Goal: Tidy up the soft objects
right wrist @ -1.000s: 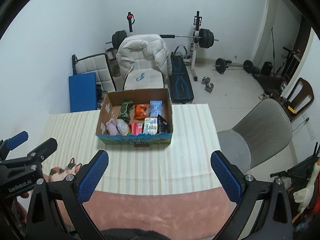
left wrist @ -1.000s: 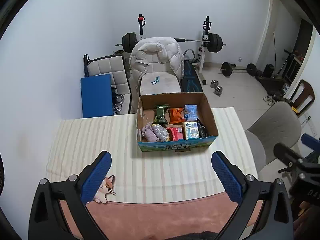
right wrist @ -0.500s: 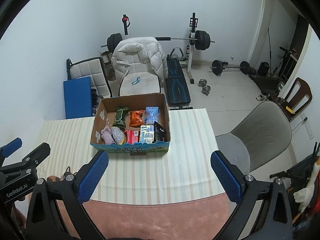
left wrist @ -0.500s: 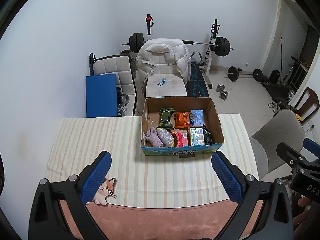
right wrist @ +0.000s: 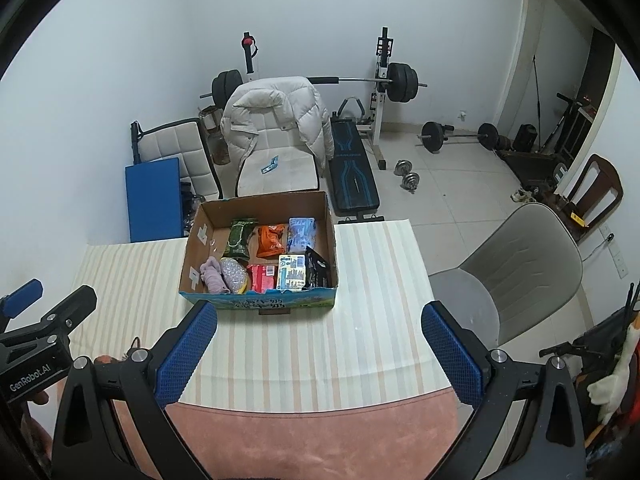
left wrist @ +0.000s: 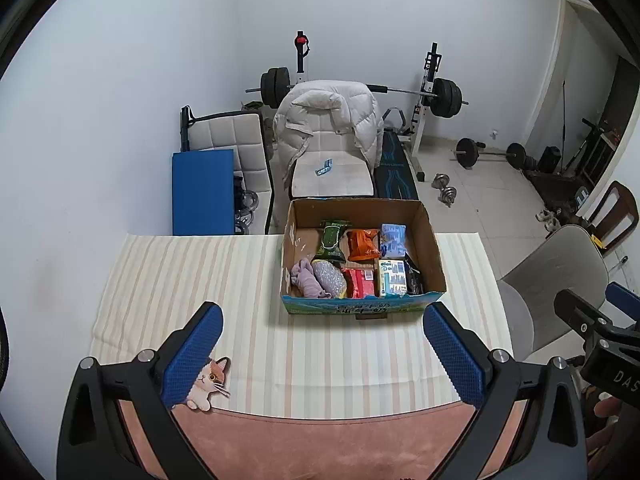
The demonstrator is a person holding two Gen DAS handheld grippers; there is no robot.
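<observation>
A cardboard box (left wrist: 434, 254) (right wrist: 331, 240) stands on the striped tablecloth (left wrist: 192, 280). Inside lie a lilac soft cloth (left wrist: 306, 282) (right wrist: 214, 276), a silvery scrubber (left wrist: 328, 278) (right wrist: 234, 272), a green packet (left wrist: 332, 236), an orange packet (left wrist: 362, 244), a blue packet (left wrist: 393, 238), a red pack (left wrist: 360, 282) and a small printed carton (left wrist: 393, 278). A flat cat figure (left wrist: 208, 380) lies near the table's front left. My left gripper (left wrist: 324, 352) hangs open above the near table edge, nothing between its pads. My right gripper (right wrist: 320, 352) is open too, likewise empty.
A grey chair (right wrist: 520, 268) stands right of the table. Behind the table are a seat with a white puffer jacket (left wrist: 332, 120), a blue pad (left wrist: 202, 192), a weight bench (right wrist: 352, 168) and barbells (right wrist: 460, 134). A pink mat (left wrist: 320, 440) covers the near table.
Both grippers have risen and pulled back slightly, so the box and table sit lower and farther in each view. Both stay open and empty.
</observation>
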